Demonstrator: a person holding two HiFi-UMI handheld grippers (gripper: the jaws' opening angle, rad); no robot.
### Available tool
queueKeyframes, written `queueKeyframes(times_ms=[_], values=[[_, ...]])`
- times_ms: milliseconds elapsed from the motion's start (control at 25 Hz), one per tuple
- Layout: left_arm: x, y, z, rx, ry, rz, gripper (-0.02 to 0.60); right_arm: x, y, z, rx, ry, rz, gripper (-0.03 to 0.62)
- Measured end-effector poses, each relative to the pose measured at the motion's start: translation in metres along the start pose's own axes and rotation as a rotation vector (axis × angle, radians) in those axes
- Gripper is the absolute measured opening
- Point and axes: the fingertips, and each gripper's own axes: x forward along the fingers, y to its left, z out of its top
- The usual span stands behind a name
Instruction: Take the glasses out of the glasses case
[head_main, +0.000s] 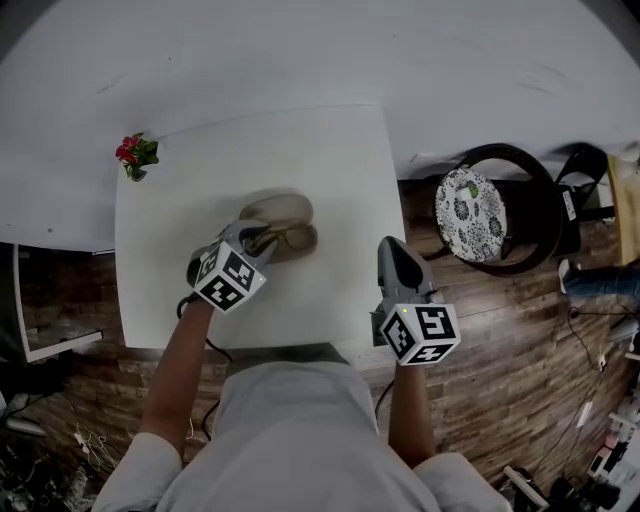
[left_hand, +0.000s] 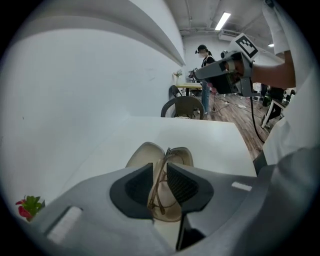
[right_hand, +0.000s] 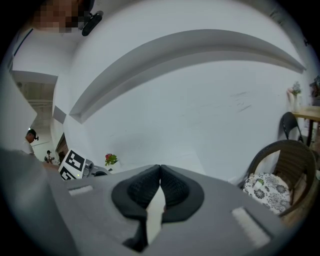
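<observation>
An open beige glasses case (head_main: 288, 212) lies in the middle of the white table (head_main: 190, 190). In the left gripper view its two shells (left_hand: 146, 154) sit just under the jaws. My left gripper (head_main: 262, 240) is at the case's near left side, shut on the thin brown-framed glasses (left_hand: 159, 186), which stand on edge between the pads (left_hand: 181, 184) over the case. My right gripper (head_main: 392, 250) hovers at the table's right edge, apart from the case, shut with nothing between its pads (right_hand: 172, 187); the left gripper view shows it raised in the air (left_hand: 220, 75).
A small red flower (head_main: 135, 155) stands at the table's far left corner. A dark chair with a patterned cushion (head_main: 470, 213) sits right of the table on the wood floor. A white wall runs behind the table. A person stands far off (left_hand: 204, 60).
</observation>
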Motion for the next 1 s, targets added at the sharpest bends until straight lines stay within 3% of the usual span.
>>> queueKeyframes(times_ms=[400,840,1000], values=[[0.040,-0.004,-0.027,0.050,0.121,-0.071,0.097,0.008,-0.012,-0.007,-0.006,0.033,-0.009,0.003],[0.056,-0.001,-0.027,0.019,0.132,-0.098,0.095,0.008,-0.021,-0.007,-0.012,0.042,-0.021,0.003],[0.061,-0.004,-0.026,0.027,0.144,-0.116,0.067,0.006,-0.021,-0.009,-0.008,0.045,-0.019,0.003]])
